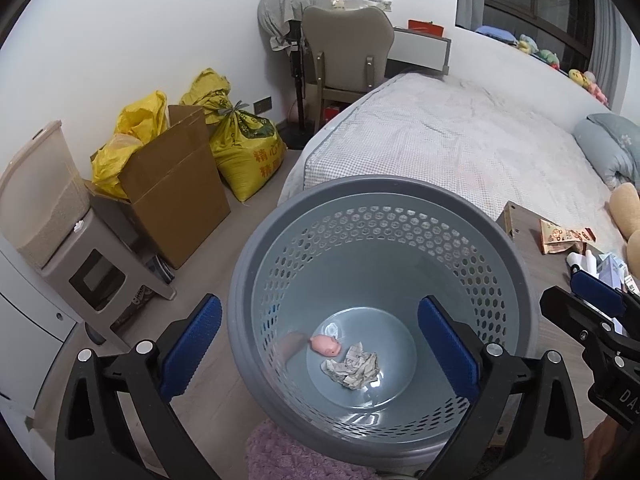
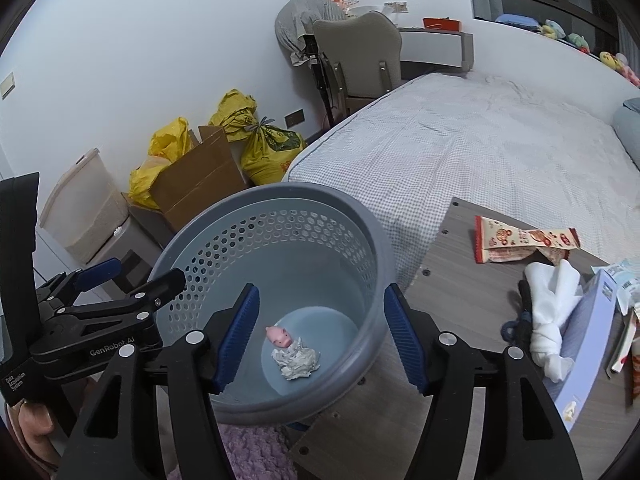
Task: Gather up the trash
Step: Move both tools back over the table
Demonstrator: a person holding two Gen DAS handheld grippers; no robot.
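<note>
Both grippers hover over the grey perforated wastebasket point(image 1: 372, 200). The left gripper point(image 1: 320, 350) has its jaws spread wide and empty; the right gripper point(image 2: 320, 338) also stands open, holding nothing. On the basket's floor lie a crumpled paper ball point(image 1: 352, 366) and a small pink pig toy point(image 1: 326, 345), touching. A snack wrapper point(image 2: 524, 242) lies right of the basket, its far end partly hidden by a white cloth point(image 2: 550, 312)

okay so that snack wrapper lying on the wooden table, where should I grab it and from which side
Probably pinch the snack wrapper at its crumpled right end, where the folds rise off the wooden table; the left end lies flat. Come from above with the right gripper, whose jaws stand open and empty, fingers straddling the narrow width.
</note>
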